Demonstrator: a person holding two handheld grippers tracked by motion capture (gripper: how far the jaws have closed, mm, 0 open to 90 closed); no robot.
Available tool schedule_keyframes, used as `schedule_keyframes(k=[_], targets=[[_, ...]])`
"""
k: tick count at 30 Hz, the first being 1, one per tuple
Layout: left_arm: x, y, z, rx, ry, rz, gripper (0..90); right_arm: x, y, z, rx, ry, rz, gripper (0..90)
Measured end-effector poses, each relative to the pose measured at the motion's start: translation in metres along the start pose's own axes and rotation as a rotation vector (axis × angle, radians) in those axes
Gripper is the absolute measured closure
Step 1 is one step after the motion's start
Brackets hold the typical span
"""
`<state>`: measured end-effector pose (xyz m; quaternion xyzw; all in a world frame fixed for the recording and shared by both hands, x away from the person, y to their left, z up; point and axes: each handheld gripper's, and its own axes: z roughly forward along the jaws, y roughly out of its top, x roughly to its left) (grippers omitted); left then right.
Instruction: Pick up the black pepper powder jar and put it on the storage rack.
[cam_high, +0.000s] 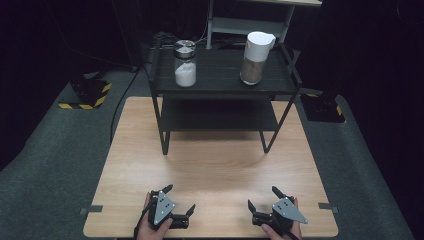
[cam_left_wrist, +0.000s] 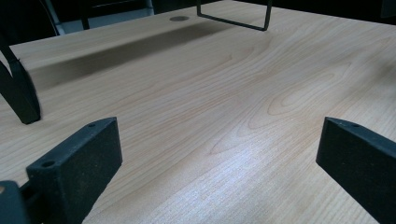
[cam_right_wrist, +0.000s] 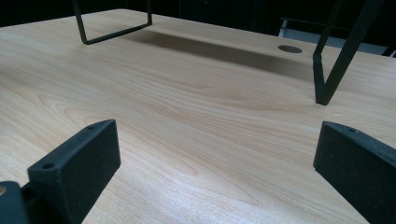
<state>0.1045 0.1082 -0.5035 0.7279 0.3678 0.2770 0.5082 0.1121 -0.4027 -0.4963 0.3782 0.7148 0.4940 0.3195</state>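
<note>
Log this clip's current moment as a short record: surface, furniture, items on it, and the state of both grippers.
surface: wooden table
furniture: black two-tier rack at the far end of the table
top tier, left: glass jar with metal lid, holding white powder
top tier, right: white-lidded jar with brownish contents
lower tier: nothing seen on it
left gripper: near edge, jaws open, holding nothing
right gripper: near edge, jaws open, holding nothing
contact: neither gripper touches a jar

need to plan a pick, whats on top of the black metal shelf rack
On the black metal shelf rack's top tier stand a clear glass jar of white powder at left and a white-lidded jar of brownish contents at right. The lower tier lies in shadow, mostly hidden.
</note>
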Motion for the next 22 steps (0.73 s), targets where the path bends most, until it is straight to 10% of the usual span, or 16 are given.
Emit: schedule_keyframes(k=[22], targets=[[-0.0036, 0.0002, -0.0006, 0.001, 0.014, 0.005, 0.3, -0.0015, -0.0018, -0.0011, -0.010, 0.011, -0.003, 0.0]])
